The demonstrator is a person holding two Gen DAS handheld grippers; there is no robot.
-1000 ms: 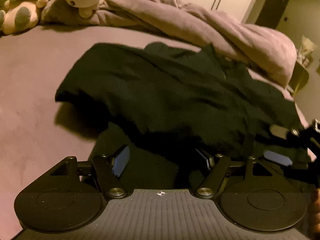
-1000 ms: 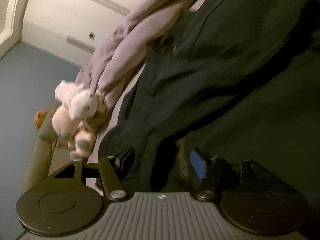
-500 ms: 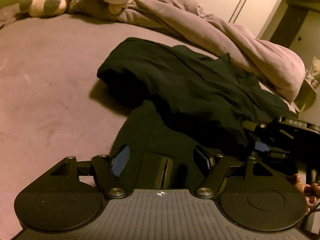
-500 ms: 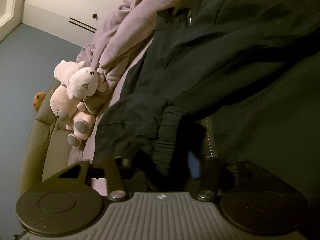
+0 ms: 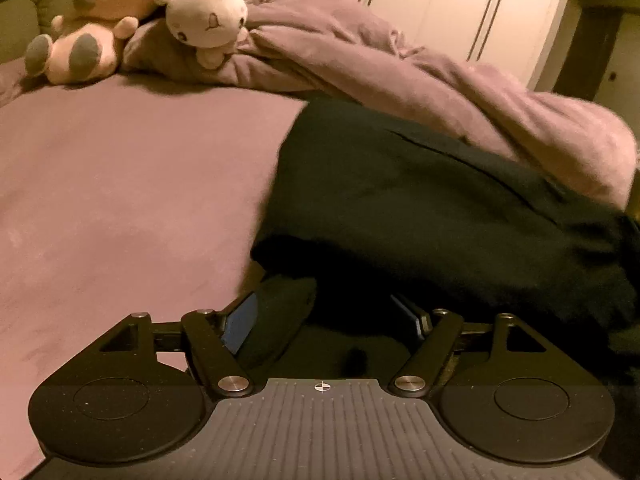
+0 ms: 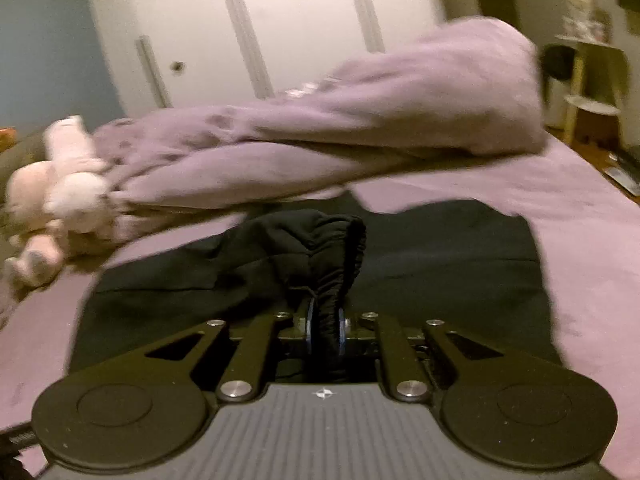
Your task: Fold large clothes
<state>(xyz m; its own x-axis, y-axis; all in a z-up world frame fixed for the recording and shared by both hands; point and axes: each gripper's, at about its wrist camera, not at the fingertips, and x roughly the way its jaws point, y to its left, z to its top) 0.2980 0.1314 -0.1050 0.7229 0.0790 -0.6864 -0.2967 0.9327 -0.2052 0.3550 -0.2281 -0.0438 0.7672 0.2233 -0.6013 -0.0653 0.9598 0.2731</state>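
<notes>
Two hand-held grippers: right, jaws just closing, clamps the soft black garment's ribbed cuff; left apart, apparently empty.

- Black garment: large, dark, thick fabric, spread mostly flat on the bed.
- Ribbed elastic cuff: bunched, raised off the rest of the cloth.
- Near edge: folded over itself, rumpled.

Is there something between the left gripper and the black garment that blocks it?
Nothing visible does. The left gripper stands open with the black garment already lying between its pads, on the purple bed. The right gripper is shut on a gathered cuff.
</notes>
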